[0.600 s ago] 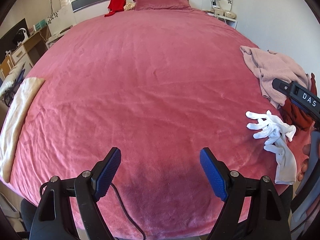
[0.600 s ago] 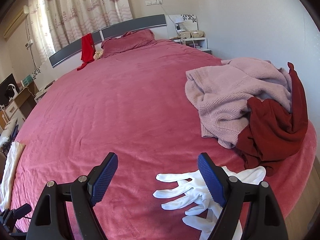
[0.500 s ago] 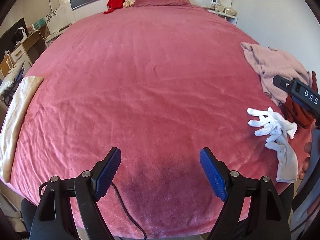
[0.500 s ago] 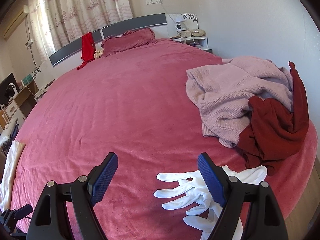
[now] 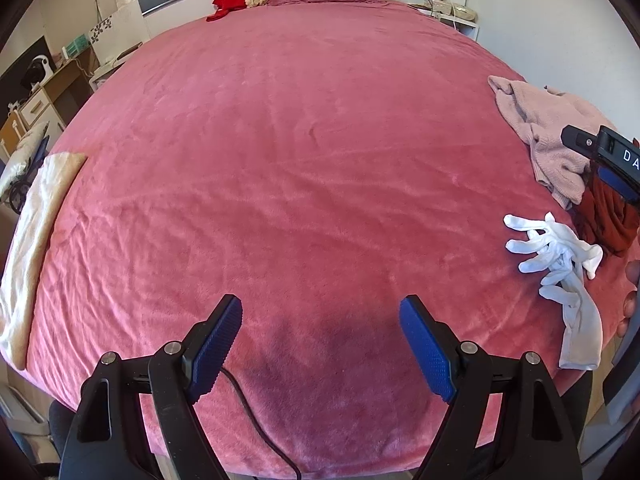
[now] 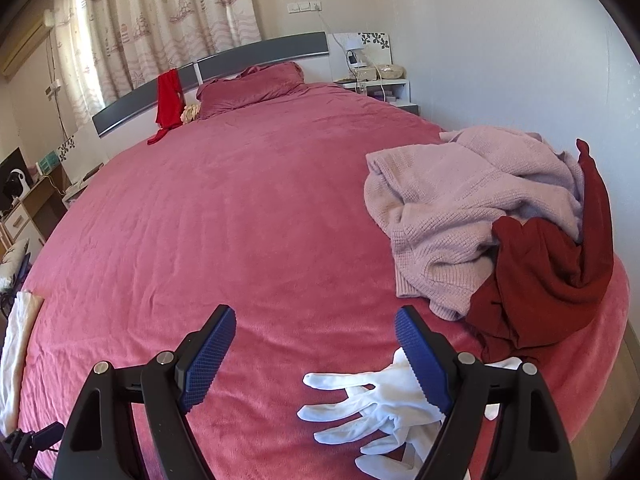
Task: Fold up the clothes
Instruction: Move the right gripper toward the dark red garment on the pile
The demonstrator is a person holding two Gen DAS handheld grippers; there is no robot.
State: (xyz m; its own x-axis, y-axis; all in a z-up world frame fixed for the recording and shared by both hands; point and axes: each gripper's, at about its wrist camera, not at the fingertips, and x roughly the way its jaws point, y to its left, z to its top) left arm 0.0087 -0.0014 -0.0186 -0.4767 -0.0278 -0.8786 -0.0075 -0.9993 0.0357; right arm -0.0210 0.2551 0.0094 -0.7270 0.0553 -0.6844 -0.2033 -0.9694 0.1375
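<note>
both grippers, left gripper (image 5: 321,344) and right gripper (image 6: 315,354), gape empty; the right risks snagging white gloves (image 6: 360,408) instead of the pink sweater (image 6: 452,208).

One pink sweater (image 6: 460,216), one dark red garment (image 6: 544,280), two white gloves (image 6: 372,408), one pillow (image 6: 252,88).

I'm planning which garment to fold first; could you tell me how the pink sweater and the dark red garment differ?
The pink sweater is a pale, chunky knit; the dark red garment is smooth, thinner cloth. The sweater spreads wider and lies farther up the bed; the red one drapes over its near edge. Both are crumpled, unfolded, in one pile.
</note>
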